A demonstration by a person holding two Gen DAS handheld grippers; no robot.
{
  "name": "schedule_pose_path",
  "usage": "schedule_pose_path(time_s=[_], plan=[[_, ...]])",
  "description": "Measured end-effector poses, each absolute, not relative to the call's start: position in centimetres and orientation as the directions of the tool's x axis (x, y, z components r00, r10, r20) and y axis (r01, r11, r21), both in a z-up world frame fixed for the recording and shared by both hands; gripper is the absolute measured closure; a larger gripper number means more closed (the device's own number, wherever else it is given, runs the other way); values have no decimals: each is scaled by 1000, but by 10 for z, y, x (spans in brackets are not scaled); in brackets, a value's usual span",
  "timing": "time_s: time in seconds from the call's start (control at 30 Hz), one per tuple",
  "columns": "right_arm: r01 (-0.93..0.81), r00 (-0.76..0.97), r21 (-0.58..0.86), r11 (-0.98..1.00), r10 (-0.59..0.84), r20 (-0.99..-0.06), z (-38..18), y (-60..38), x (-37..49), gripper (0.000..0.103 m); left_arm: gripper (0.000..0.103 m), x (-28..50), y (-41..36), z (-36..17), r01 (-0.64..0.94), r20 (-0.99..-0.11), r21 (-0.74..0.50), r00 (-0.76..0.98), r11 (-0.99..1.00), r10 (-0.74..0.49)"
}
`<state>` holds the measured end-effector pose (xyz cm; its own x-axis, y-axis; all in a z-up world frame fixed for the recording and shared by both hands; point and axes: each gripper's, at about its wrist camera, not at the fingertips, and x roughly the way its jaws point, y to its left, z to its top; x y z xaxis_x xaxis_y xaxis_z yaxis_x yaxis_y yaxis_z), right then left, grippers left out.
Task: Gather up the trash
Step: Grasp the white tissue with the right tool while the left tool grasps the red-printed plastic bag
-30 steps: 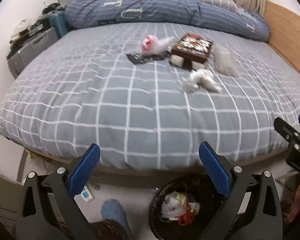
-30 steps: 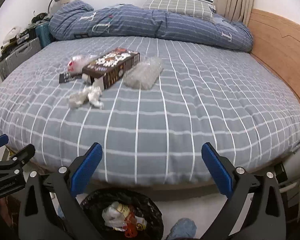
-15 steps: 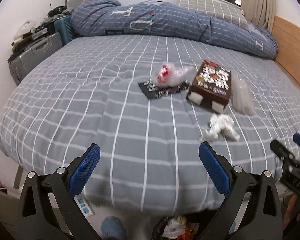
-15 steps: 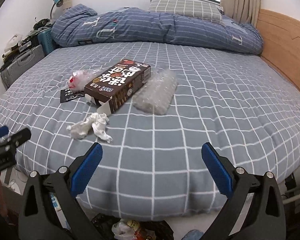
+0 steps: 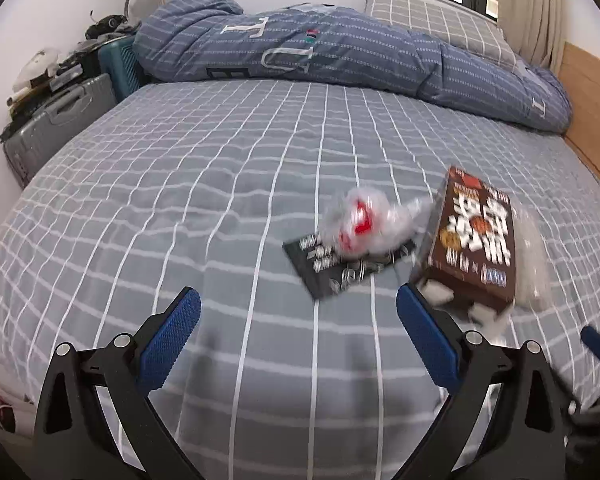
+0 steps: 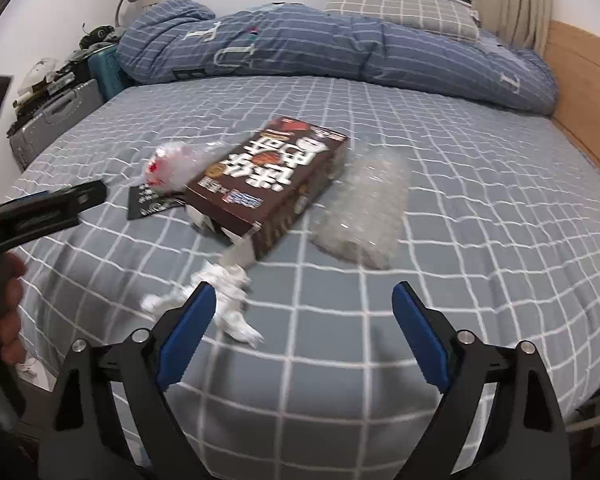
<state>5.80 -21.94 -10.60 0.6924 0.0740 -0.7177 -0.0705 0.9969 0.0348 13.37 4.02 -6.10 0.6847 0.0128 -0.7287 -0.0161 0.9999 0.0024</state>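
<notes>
Hovering right gripper (image 6: 300, 308) (closing) seemingly beside tissue (image 6: 228, 280).

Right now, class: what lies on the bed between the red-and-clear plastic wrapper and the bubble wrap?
The brown box lies between the plastic wrapper and the bubble wrap, its open end toward the camera. The right wrist view shows this best.

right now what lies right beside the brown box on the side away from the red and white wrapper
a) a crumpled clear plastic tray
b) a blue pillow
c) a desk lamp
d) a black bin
a: in the right wrist view the crumpled clear plastic tray lies along the brown box on its right, while the red and white wrapper lies on its left.
</notes>
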Motion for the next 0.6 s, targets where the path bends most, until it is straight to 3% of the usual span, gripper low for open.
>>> schedule_pose_path(time_s=[0.6], plan=[[-209, 618, 86, 974, 199, -760, -123, -178, 85, 40, 7, 215, 17, -81, 27, -754, -15, 656, 1000, -29]])
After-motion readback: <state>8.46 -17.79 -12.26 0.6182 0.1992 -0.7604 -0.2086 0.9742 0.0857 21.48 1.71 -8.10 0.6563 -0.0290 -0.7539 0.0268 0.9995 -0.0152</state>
